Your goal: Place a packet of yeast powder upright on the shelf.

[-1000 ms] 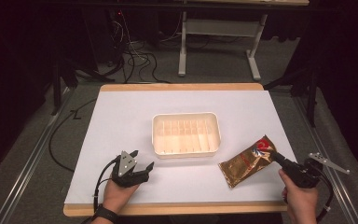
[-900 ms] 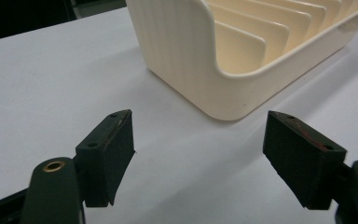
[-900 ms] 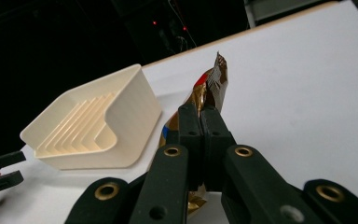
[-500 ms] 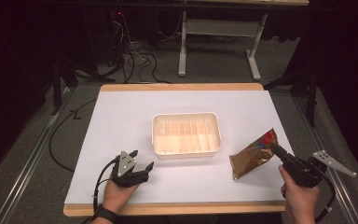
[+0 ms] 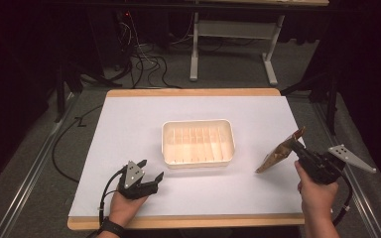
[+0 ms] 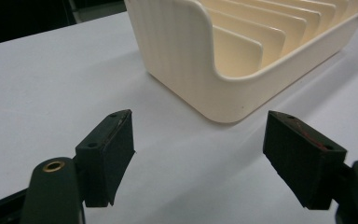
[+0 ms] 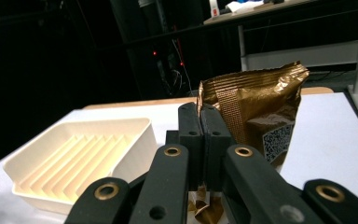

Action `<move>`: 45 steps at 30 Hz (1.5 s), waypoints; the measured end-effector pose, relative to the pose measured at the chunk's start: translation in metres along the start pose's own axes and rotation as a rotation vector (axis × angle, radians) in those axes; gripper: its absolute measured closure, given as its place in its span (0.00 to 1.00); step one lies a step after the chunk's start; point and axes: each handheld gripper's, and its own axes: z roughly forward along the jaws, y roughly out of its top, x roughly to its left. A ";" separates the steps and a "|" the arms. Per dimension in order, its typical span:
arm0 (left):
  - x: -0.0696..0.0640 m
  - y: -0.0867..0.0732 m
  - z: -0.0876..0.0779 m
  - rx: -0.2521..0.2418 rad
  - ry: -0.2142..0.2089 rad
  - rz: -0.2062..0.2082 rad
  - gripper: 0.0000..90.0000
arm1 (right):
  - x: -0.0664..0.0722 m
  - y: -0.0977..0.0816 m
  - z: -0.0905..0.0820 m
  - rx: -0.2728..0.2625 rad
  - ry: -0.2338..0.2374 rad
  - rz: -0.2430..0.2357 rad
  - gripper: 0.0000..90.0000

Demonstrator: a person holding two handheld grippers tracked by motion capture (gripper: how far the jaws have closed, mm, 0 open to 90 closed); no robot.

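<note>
Between the right gripper's [image 7: 200,135] closed jaws hangs the gold pouch [image 7: 256,112].

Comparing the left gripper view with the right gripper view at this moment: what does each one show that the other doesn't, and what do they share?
Left gripper view: the left gripper with its black jaws wide apart and nothing between them, low over the white table surface, facing a rounded corner of the cream tray.

Right gripper view: the right gripper shut on the edge of a brown-gold snack packet, which has a QR code on its face; dark room, cables and a table frame lie behind.

Shared: the cream tray with its row of dividers, and the white table surface.
</note>
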 end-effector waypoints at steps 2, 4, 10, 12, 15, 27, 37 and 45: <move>0.000 0.000 0.000 -0.002 0.000 0.001 0.28 | 0.004 -0.005 0.006 0.019 0.006 -0.016 1.00; 0.000 0.000 0.000 -0.002 0.000 0.001 0.28 | 0.009 -0.010 0.011 0.023 0.022 -0.031 1.00; 0.000 0.000 -0.001 -0.004 0.000 0.001 0.28 | 0.023 -0.017 0.020 0.023 0.081 -0.071 1.00; 0.000 0.000 0.000 -0.005 0.001 0.001 0.28 | 0.023 -0.017 0.020 0.023 0.090 -0.076 1.00; 0.000 0.000 0.000 -0.004 0.001 -0.003 0.28 | 0.027 -0.018 0.021 0.018 0.101 -0.114 1.00; 0.000 0.000 0.000 -0.004 0.005 -0.003 0.28 | 0.014 -0.006 0.016 -0.014 0.084 -0.107 1.00; 0.000 0.000 0.000 -0.004 0.005 -0.001 0.28 | 0.018 0.000 0.016 -0.024 0.101 -0.119 1.00; 0.000 0.000 0.000 -0.005 0.004 -0.001 0.28 | 0.024 0.005 0.018 -0.025 0.113 -0.128 1.00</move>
